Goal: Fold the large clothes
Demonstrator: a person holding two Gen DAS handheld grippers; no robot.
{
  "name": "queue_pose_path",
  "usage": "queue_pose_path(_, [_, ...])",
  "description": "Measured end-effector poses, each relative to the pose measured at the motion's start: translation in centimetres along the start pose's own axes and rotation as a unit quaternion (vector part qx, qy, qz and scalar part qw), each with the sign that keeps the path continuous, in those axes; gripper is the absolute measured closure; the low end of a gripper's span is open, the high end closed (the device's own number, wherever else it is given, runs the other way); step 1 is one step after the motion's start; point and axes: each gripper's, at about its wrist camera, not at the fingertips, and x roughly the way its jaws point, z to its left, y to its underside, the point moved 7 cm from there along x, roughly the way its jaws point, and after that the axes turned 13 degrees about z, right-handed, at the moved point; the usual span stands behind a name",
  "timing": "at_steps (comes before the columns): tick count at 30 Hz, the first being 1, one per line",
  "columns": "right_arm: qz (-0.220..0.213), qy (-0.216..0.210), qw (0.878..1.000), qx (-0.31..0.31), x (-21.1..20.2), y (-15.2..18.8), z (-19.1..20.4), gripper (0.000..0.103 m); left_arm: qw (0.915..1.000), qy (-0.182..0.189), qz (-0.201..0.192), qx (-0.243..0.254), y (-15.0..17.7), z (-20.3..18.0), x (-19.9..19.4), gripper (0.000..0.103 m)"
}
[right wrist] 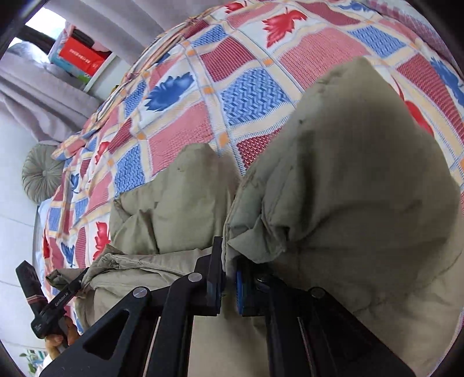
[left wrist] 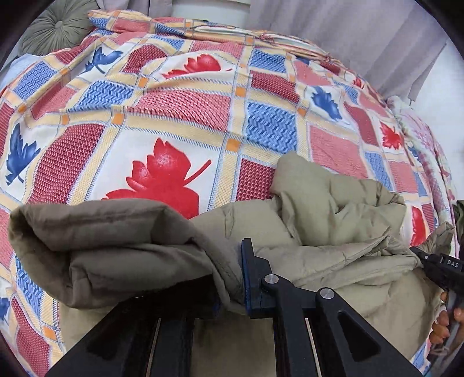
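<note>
Olive-khaki padded jacket [left wrist: 333, 208], soft matte fabric, puffy and creased, lies bunched on the near part of the bed [left wrist: 179, 116]. The bed is covered by a woven-look quilt: a grid of red, blue and cream squares with red and blue leaf prints and orange-yellow bands.

Left gripper [left wrist: 232, 278]: black jaws with blue pads, nearly closed, pinching a thick rolled fold of the jacket; the fold bulges out to the left as a rounded tube, and the left jaw is hidden under it.

Right gripper [right wrist: 227, 278]: jaws nearly closed on a seamed jacket edge that stands up between the blue pads; a large puffed lobe of the jacket rises to its right.

Each gripper shows at the edge of the other's view, gripping the same jacket.

Far left: round pleated grey-green cushion [left wrist: 58, 26]. Far side: grey pleated curtain [left wrist: 377, 37].
</note>
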Motion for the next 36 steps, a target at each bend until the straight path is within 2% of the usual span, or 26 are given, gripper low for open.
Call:
queue_pose_path(1, [0.0,-0.001,1.0,0.004,0.0,0.0,-0.1,0.095,0.9999,0.01,-0.004,0.006,0.0,-0.2,-0.6,0.08])
queue_pose_path(2, [0.002,-0.001,1.0,0.005,-0.1,0.1,-0.1,0.094,0.9996,0.023,-0.008,0.012,0.1,-0.4,-1.3,0.065])
queue_pose_path(3, [0.006,-0.002,1.0,0.005,-0.2,0.1,0.0,0.094,0.9994,0.03,-0.012,0.016,0.3,-0.5,-1.9,0.04])
queue_pose_path(4, [0.01,-0.002,1.0,0.001,-0.5,0.2,0.0,0.092,0.9991,0.028,-0.026,0.018,0.4,-0.5,-3.1,0.025])
queue_pose_path(5, [0.013,-0.001,1.0,-0.003,-0.8,0.2,0.1,0.09,0.9988,0.018,-0.041,0.02,0.4,-0.5,-4.0,0.002])
queue_pose_path(6, [0.016,-0.001,1.0,-0.007,-1.1,0.3,0.2,0.088,0.9976,0.005,-0.064,0.025,0.4,-0.4,-5.1,0.0])
queue_pose_path(7, [0.017,-0.001,1.0,-0.011,-1.5,0.5,0.4,0.082,0.9965,-0.003,-0.077,0.032,0.4,-0.4,-6.2,0.0])
queue_pose_path(9, [0.012,0.0,1.0,-0.019,-2.3,0.7,0.7,0.071,0.9967,-0.005,-0.074,0.033,0.5,-0.3,-7.0,0.001])
queue_pose_path(10, [0.008,-0.001,1.0,-0.022,-2.8,0.9,0.9,0.057,0.9969,-0.006,-0.072,0.031,0.6,-0.2,-7.3,0.001])
queue_pose_path(11, [0.002,-0.001,1.0,-0.024,-3.2,1.1,1.0,0.038,0.9971,-0.007,-0.068,0.033,0.8,-0.3,-7.3,0.005])
queue_pose_path(12, [-0.005,0.0,1.0,-0.026,-3.6,1.4,1.1,0.035,0.9973,-0.01,-0.064,0.034,1.1,-0.3,-7.2,0.026])
queue_pose_path(13, [-0.007,0.006,1.0,-0.029,-3.9,1.9,1.2,0.035,0.9979,-0.012,-0.049,0.04,1.6,-0.4,-6.7,0.036])
queue_pose_path(15, [-0.004,0.034,0.999,-0.041,-4.1,3.3,1.1,0.036,0.9981,-0.012,-0.03,0.053,2.5,-0.6,-5.2,0.068])
queue_pose_path(16, [-0.006,0.051,0.997,-0.051,-4.2,4.3,1.0,0.051,0.9978,-0.023,-0.025,0.057,2.9,-0.6,-4.4,0.069])
queue_pose_path(17, [-0.003,0.066,0.996,-0.063,-4.2,5.1,0.8,0.074,0.9974,-0.035,-0.022,0.059,3.1,-0.5,-3.5,0.069])
queue_pose_path(18, [0.0,0.082,0.994,-0.073,-4.0,5.7,0.3,0.078,0.9968,-0.051,-0.021,0.057,3.0,-0.3,-2.5,0.069])
queue_pose_path(21, [-0.014,0.14,0.986,-0.085,-3.8,5.5,-2.1,0.079,0.9967,-0.074,-0.016,0.028,2.4,1.0,0.4,0.069])
queue_pose_path(22, [-0.014,0.144,0.986,-0.08,-3.6,5.1,-2.9,0.082,0.9971,-0.074,-0.014,0.014,2.0,1.6,1.3,0.069])
queue_pose_path(23, [-0.014,0.145,0.987,-0.066,-3.2,4.3,-4.0,0.088,0.9973,-0.072,-0.012,0.003,1.6,2.0,2.2,0.069])
queue_pose_path(25, [-0.015,0.139,0.989,-0.051,-2.5,2.9,-5.3,0.09,0.9967,-0.08,-0.013,-0.002,0.8,2.1,3.4,0.069])
queue_pose_path(31, [-0.031,0.157,0.986,-0.039,0.7,-1.3,-6.7,0.091,0.9953,-0.096,-0.015,-0.002,-1.2,1.6,5.6,0.069])
queue_pose_path(36, [-0.036,0.165,0.985,-0.044,2.2,-2.2,-6.7,0.091,0.9933,-0.114,-0.015,-0.004,-1.4,1.5,6.0,0.069])
